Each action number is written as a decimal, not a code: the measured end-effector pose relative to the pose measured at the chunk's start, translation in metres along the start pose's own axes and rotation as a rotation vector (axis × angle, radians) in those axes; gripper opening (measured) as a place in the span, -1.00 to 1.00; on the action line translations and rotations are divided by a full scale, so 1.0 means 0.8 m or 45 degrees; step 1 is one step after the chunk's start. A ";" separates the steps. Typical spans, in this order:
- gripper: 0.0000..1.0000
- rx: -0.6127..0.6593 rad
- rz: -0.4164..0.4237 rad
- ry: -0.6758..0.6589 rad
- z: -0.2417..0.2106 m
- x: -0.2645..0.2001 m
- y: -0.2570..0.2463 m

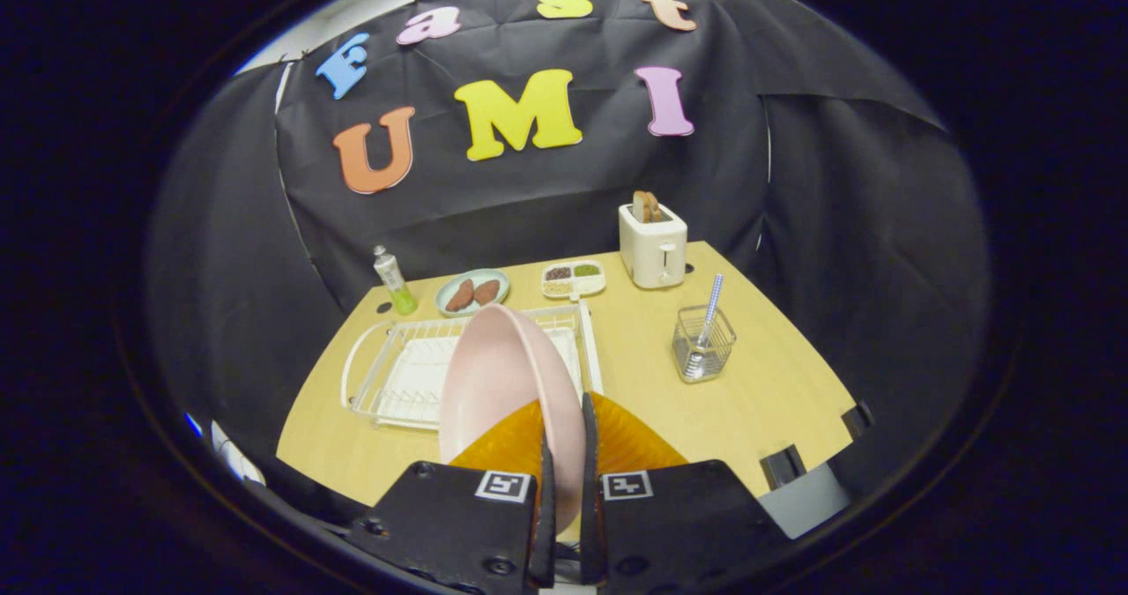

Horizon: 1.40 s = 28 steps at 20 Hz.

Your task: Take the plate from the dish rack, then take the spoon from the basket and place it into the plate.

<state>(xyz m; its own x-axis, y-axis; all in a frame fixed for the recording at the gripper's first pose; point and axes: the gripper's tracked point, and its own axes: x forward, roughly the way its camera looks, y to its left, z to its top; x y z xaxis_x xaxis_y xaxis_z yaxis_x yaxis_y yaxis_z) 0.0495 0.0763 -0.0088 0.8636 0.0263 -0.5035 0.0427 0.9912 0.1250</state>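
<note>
The tool at the bottom centre of the frame is clamping the rim of the pale pink round plate, its two dark fingers pressing on either side of the edge. The plate is standing on edge and rising up from the fingers toward the middle of the frame, hiding part of the white wire dish rack that is sitting just behind it on the light wooden worktop. I cannot tell whether the plate is touching the rack or already clear of it, so I am judging the first step as being under way: gripped, probably lifting out, not yet set down.

The rest is looking untouched. The spoon with the blue-and-white checked handle is standing upright in the small clear square basket, right of centre and well apart from the tool, beyond the fingers and off to their right. Bare worktop is lying between the rack and the basket, which seems a likely spot for the plate.

Left to do, as I am reading it: putting the plate down flat, letting go, fetching the spoon and laying it in the plate
</note>
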 end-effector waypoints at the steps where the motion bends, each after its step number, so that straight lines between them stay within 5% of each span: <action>1: -0.68 -0.003 0.004 0.003 -0.017 0.001 -0.003; 9: -0.68 0.003 -0.011 0.158 -0.123 0.067 -0.008; 28: -0.54 0.095 0.057 0.138 -0.155 0.102 -0.046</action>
<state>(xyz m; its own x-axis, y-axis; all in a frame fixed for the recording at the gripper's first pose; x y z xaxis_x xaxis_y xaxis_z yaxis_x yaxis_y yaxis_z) 0.0563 0.0581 -0.1605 0.8061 0.0881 -0.5851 0.0459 0.9766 0.2102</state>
